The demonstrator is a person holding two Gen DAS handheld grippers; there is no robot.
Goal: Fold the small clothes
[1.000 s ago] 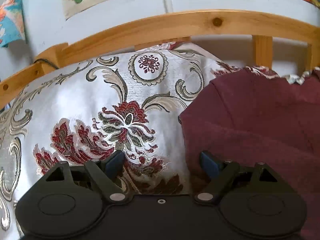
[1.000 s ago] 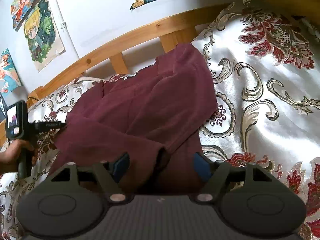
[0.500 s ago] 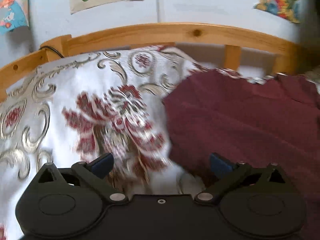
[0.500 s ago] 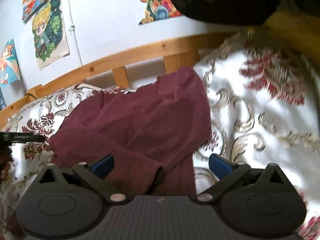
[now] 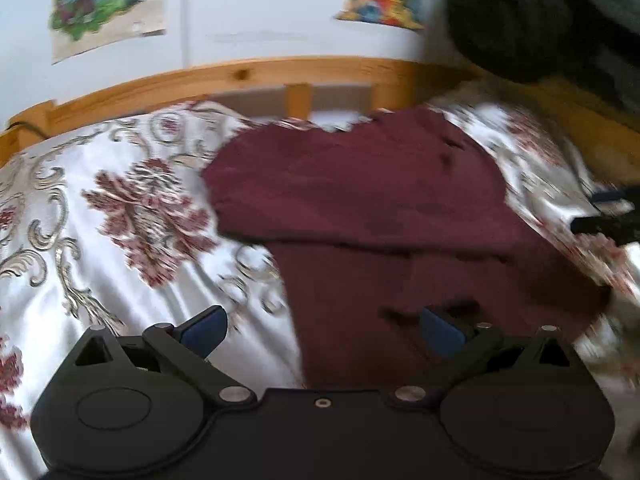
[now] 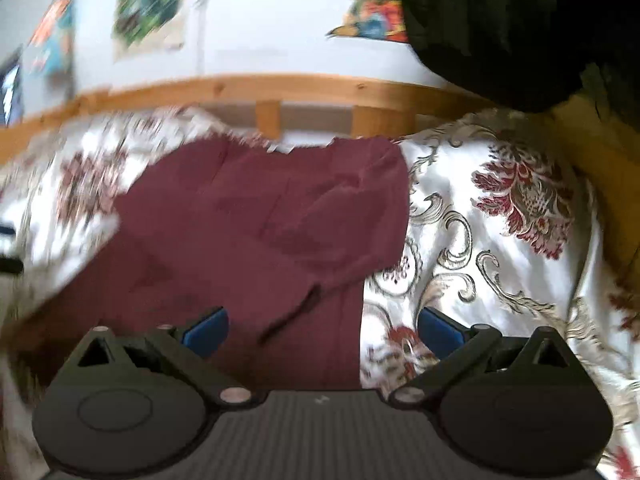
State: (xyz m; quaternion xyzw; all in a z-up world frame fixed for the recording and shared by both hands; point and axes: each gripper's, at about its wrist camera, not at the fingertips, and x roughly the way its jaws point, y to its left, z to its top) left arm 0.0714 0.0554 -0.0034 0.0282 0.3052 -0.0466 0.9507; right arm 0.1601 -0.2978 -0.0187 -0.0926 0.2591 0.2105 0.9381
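A dark maroon garment [image 5: 368, 200] lies partly folded on the floral bedspread [image 5: 100, 216], with a flap laid over its lower part. It also shows in the right wrist view [image 6: 260, 224]. My left gripper [image 5: 323, 330] is open and empty, above the garment's near left edge. My right gripper [image 6: 323, 330] is open and empty, above the garment's near right edge. The other gripper shows as a dark blurred shape at the right edge of the left wrist view [image 5: 608, 220].
A wooden bed rail [image 5: 280, 76] runs along the far side, with a white wall and posters [image 5: 108, 0] behind. A dark bulky shape [image 6: 500, 20] fills the upper right. The bedspread [image 6: 500, 240] extends to the right of the garment.
Both grippers have opened wider and pulled back toward the near side of the garment. The left view swung right, so the garment now sits in the middle. Both views are motion-blurred.
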